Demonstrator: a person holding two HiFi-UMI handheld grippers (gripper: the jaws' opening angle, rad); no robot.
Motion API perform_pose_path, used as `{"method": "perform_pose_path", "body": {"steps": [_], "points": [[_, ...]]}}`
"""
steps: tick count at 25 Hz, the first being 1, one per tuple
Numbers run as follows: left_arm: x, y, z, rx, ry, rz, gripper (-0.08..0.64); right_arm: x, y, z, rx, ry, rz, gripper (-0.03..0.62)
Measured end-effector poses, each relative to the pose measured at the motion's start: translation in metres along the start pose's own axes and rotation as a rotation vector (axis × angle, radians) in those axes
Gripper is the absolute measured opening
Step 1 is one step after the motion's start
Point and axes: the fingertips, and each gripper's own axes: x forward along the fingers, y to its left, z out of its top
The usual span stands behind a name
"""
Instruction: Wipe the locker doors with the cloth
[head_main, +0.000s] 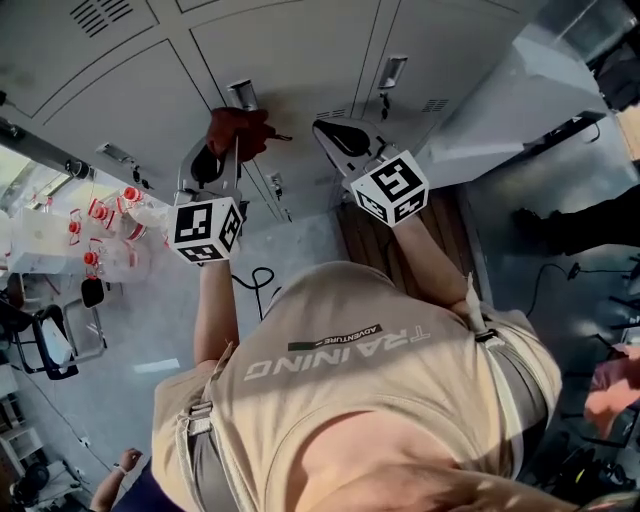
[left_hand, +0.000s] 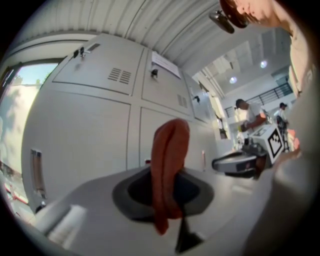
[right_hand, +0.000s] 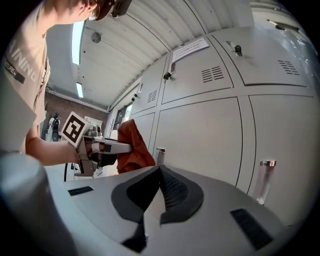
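Note:
A rust-red cloth (head_main: 238, 128) is bunched in my left gripper (head_main: 236, 142), which is shut on it and held up close to the grey locker doors (head_main: 290, 50). In the left gripper view the cloth (left_hand: 169, 170) hangs folded between the jaws, in front of a lower locker door (left_hand: 85, 140). My right gripper (head_main: 328, 130) is beside it to the right, shut with nothing in it. In the right gripper view its jaws (right_hand: 160, 172) meet before a plain door (right_hand: 200, 135), and the cloth (right_hand: 134, 146) and the left gripper (right_hand: 107, 146) show at left.
Locker handles (right_hand: 266, 175) stick out from the doors. A bench with red-capped bottles (head_main: 105, 215) and a chair (head_main: 50, 340) stand at the left. A black cable (head_main: 258, 278) lies on the floor. Other people (left_hand: 247, 115) are far off down the room.

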Motion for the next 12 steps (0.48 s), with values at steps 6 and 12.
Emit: {"method": "perform_pose_path", "body": {"steps": [6,12], "points": [[-0.01,0.004,0.011,0.003,-0.022,0.034,0.075,-0.017,-0.006,0.011,-0.006,-0.027,-0.018,0.015],[-0.021,-0.002,0.011,-0.017,-0.038,0.028,0.075,-0.027,-0.006,0.003,-0.001,-0.021,-0.038,0.015]]}}
